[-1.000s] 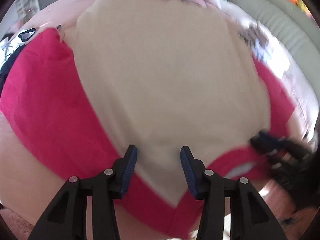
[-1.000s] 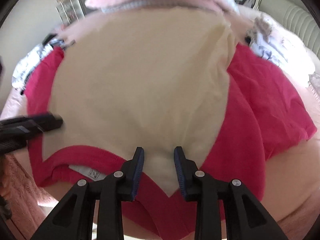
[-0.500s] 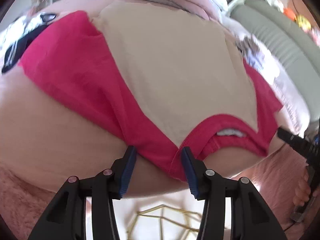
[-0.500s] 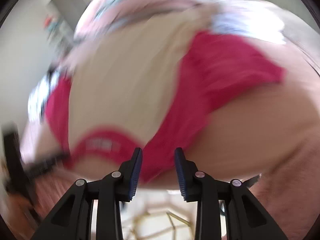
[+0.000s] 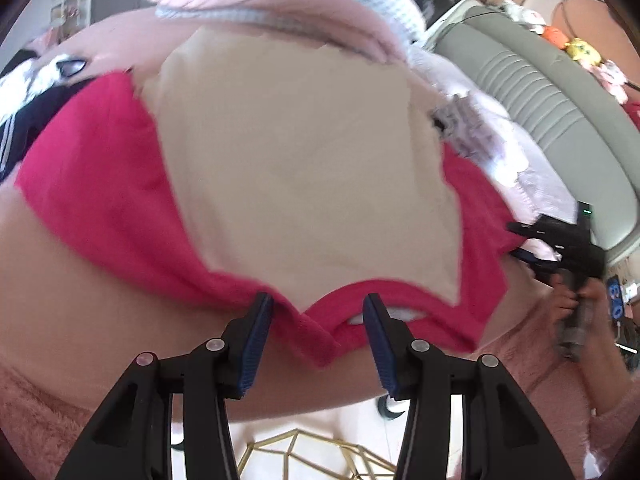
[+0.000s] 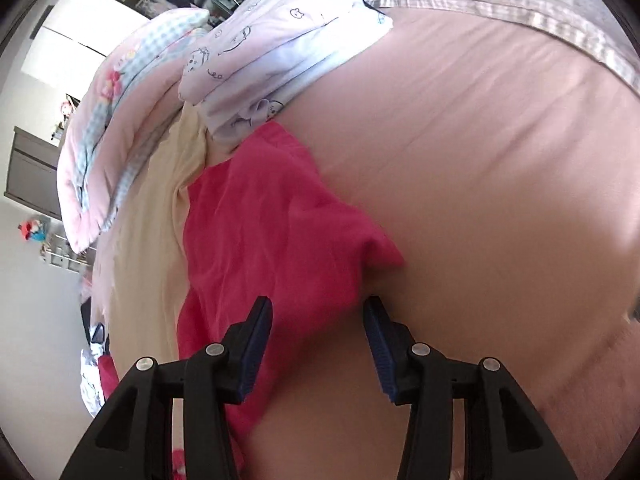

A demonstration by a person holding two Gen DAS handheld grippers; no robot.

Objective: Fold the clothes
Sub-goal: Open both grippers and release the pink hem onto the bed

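Garment: a pink-red top with a cream front panel (image 5: 304,168) lies spread flat on the pink bed sheet (image 5: 80,280); in the right wrist view only its red sleeve side (image 6: 272,240) and a strip of the cream panel show.
Neckline: the red collar (image 5: 372,292) of the top faces the near edge of the bed, with a white label just visible inside it.
Left gripper (image 5: 318,312): jaws apart, poised at the collar of the top, one finger at each side of the collar's left part; holding nothing that can be seen.
Right gripper (image 6: 318,312): jaws apart, over the hem of the top's red sleeve; in the left wrist view it appears at the top's right sleeve edge (image 5: 560,244), held by a hand (image 5: 576,300); whether it touches the cloth I cannot tell.
Beyond the top: a folded pink and blue checked blanket (image 5: 280,4) lies at the far side of the top, touching its cream panel.
Right of the top: a white printed cloth (image 6: 280,52) lies bunched against the top's sleeve.
Left of the top: a dark and white garment (image 5: 24,96) lies beside the left sleeve.
Further right of the top: a grey padded headboard (image 5: 540,92).
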